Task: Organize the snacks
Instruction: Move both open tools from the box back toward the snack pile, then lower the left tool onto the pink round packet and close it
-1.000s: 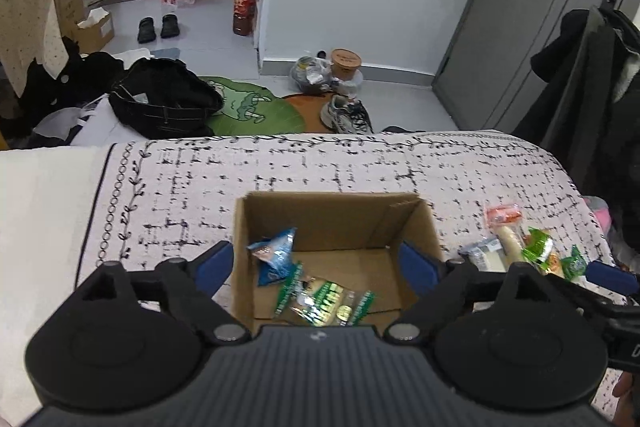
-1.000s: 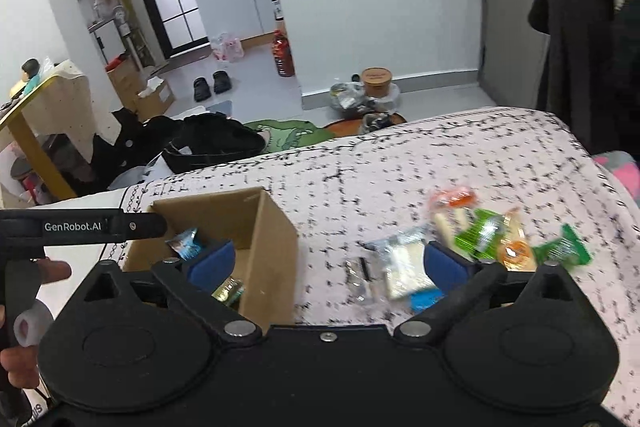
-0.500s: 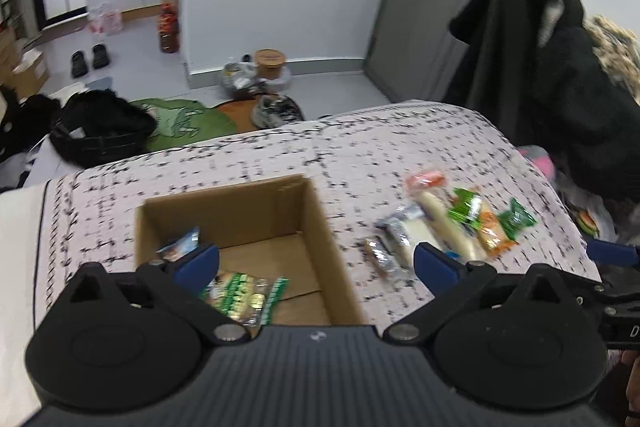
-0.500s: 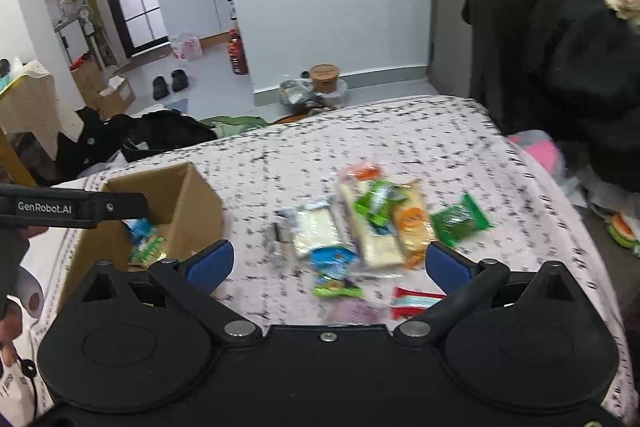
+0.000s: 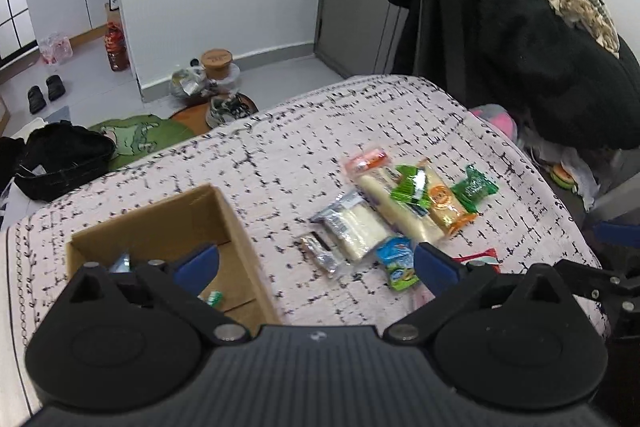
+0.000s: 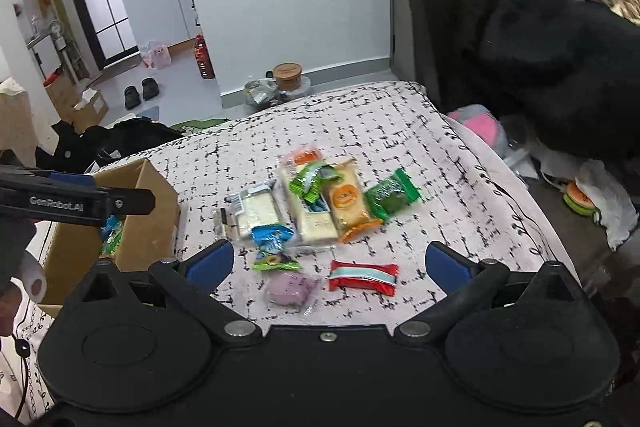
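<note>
1. Spread over our table is a black-flecked white cloth (image 6: 360,115), and the loose snacks (image 6: 316,203) lie clustered on it.
2. Our right gripper (image 6: 326,261) is spread wide and empty; a red-striped packet (image 6: 363,277) and a purple one (image 6: 289,287) lie between its fingers.
3. Our left gripper (image 5: 316,267) is likewise released, straddling the cardboard box (image 5: 240,227) wall; the snacks sit just ahead.
4. That box holds a few packets.
5. Both grippers tilt downward.

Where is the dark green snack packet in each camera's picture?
Left wrist view: the dark green snack packet lies right of centre, at the right end of the snack pile.
Right wrist view: the same packet lies just right of centre, again at the pile's right end.
Shared landmark: the orange-ended packet lies right beside it on its left in both views.
</note>
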Motion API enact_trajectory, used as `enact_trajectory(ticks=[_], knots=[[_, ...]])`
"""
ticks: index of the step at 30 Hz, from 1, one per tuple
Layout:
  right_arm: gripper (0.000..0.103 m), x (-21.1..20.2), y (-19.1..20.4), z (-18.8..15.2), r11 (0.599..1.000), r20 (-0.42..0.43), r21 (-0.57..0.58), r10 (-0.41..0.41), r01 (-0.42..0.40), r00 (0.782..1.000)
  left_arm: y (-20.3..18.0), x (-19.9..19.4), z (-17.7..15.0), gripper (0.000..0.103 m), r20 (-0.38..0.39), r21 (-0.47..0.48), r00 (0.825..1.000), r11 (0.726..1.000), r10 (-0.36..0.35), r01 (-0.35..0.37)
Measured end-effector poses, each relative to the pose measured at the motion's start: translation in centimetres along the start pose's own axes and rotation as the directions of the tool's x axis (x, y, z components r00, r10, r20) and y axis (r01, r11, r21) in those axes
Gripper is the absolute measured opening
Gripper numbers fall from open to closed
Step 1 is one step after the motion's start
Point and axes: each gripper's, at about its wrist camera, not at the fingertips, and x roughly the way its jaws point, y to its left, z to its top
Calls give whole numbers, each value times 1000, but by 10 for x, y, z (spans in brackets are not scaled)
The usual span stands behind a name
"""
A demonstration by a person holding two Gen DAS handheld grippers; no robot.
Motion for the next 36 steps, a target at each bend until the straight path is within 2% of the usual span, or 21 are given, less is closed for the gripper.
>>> enact_trajectory(ticks=[6, 14, 21, 27, 36], knots=[[103, -2, -16, -6, 1000, -5, 27, -11, 12, 1000, -26, 18, 0, 103, -35, -26, 999, 1000, -18, 17], [103, 3, -25, -17, 1000, -28, 28, -10, 10, 1000, -49, 34, -18, 103, -98, 27, 993, 997, -71, 74], [101, 13, -32, -26, 999, -50, 45, -17, 19, 999, -58, 43, -25, 102, -95, 18, 991, 995, -98, 100], [87, 26, -37, -33, 998, -89, 51, -21, 26, 996, -64, 58, -37, 100, -126, 23, 985, 992, -117, 121], [76, 45, -39, -39, 998, -131, 48, -25, 32, 991, -76, 80, -42, 91, -136, 29, 980, 988, -144, 150]])
